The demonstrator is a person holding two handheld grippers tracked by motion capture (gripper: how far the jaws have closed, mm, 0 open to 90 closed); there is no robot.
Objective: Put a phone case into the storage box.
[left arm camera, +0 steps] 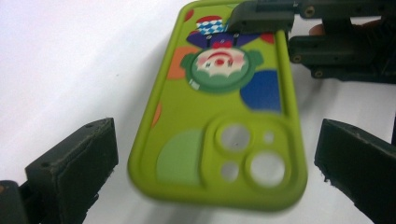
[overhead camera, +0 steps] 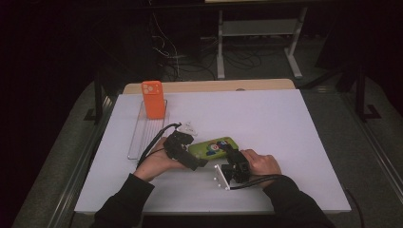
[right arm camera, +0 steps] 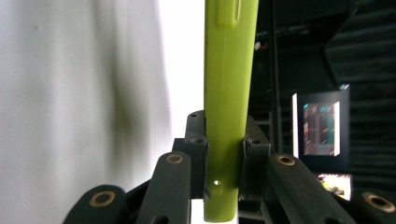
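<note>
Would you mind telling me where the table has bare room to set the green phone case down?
The widest bare patch is the right half of the white table, beyond the right gripper. The far middle is free too. It is crowded on the left, where the clear tray bears the orange case, and near the left gripper beside the green case.

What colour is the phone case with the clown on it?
The phone case is lime green, clearest in the left gripper view.

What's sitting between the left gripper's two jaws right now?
The camera end of the green phone case lies between the open left gripper jaws, untouched, in the left gripper view.
</note>
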